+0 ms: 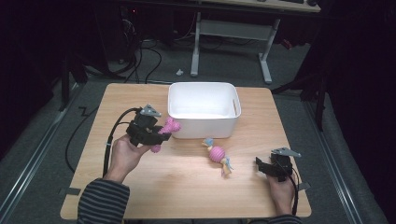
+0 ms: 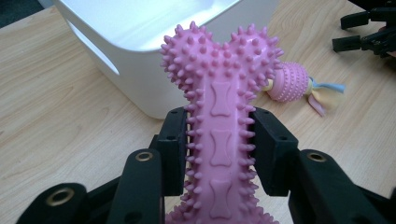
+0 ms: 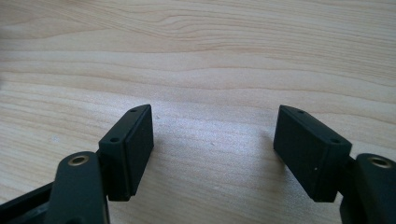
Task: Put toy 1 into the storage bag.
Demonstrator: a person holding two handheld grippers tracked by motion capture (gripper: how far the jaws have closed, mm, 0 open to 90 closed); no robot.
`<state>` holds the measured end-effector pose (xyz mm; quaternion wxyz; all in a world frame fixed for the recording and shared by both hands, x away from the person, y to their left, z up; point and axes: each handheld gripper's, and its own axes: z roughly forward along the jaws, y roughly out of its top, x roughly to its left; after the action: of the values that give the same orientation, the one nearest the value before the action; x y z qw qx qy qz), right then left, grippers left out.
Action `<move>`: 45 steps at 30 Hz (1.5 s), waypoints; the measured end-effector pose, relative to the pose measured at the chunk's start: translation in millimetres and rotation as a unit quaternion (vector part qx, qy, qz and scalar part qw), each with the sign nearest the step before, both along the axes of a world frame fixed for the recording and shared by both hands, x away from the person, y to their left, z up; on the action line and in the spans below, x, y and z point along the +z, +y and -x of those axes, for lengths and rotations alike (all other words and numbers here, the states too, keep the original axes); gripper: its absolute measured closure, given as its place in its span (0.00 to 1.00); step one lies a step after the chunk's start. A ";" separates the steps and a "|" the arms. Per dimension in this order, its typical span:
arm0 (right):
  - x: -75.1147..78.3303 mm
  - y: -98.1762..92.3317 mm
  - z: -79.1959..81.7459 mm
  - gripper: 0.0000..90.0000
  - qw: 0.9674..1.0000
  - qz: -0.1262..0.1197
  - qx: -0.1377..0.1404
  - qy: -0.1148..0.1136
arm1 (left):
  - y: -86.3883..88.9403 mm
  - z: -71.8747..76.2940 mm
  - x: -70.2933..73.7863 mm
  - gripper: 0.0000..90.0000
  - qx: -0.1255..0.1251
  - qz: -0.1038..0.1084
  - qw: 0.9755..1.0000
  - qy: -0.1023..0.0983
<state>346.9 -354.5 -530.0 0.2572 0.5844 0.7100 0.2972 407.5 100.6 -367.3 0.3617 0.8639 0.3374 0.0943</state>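
Two toys to bin, so we keep the left gripper (image 2: pixel 219 140) jaws clamped on the pink spiked bone (image 2: pixel 219 93) just beside the white tub (image 1: pixel 204 109), lift it clear over the rim w/o snagging, then release; right gripper (image 3: pixel 212 149) jaws gape idle over worktop (image 3: pixel 210 56).

A high camera looks forward and down on the whole table (image 1: pixel 187 186). 2 gripper cameras sit close, looking along their jaws; the left one shares the bin (image 2: pixel 140 28) with the high view.
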 end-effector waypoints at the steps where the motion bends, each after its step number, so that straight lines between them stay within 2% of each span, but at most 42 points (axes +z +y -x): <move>1: 0.0 0.0 0.0 0.32 1.000 0.000 0.000 0.000 | -0.4 -0.9 0.8 0.66 -0.002 -0.001 1.000 0.001; 22: 0.0 0.0 0.0 0.32 1.000 0.000 0.001 0.000 | -10.7 -20.8 22.9 0.66 -0.008 0.020 1.000 -0.005; 27: -0.1 0.1 0.0 0.32 1.000 0.000 0.002 -0.001 | -16.0 -27.3 27.8 0.66 -0.012 0.013 1.000 -0.011; 30: -0.1 0.2 0.0 0.32 1.000 0.000 0.002 -0.001 | -19.3 -30.3 30.2 0.66 -0.015 0.020 1.000 -0.011; 36: -0.1 0.1 0.0 0.32 1.000 0.000 0.002 -0.001 | -27.0 -37.2 36.8 0.66 -0.019 0.015 1.000 -0.016; 38: -0.1 0.1 0.0 0.32 1.000 0.000 0.002 -0.001 | -29.0 -40.1 38.4 0.66 -0.017 0.019 1.000 -0.014; 45: -0.1 0.1 0.0 0.32 1.000 0.000 0.003 0.000 | -33.7 -48.5 44.4 0.66 -0.011 0.013 1.000 -0.018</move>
<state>346.8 -354.3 -530.1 0.2565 0.5818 0.7119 0.2984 456.0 66.9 -322.8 0.3804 0.8610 0.3220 0.1016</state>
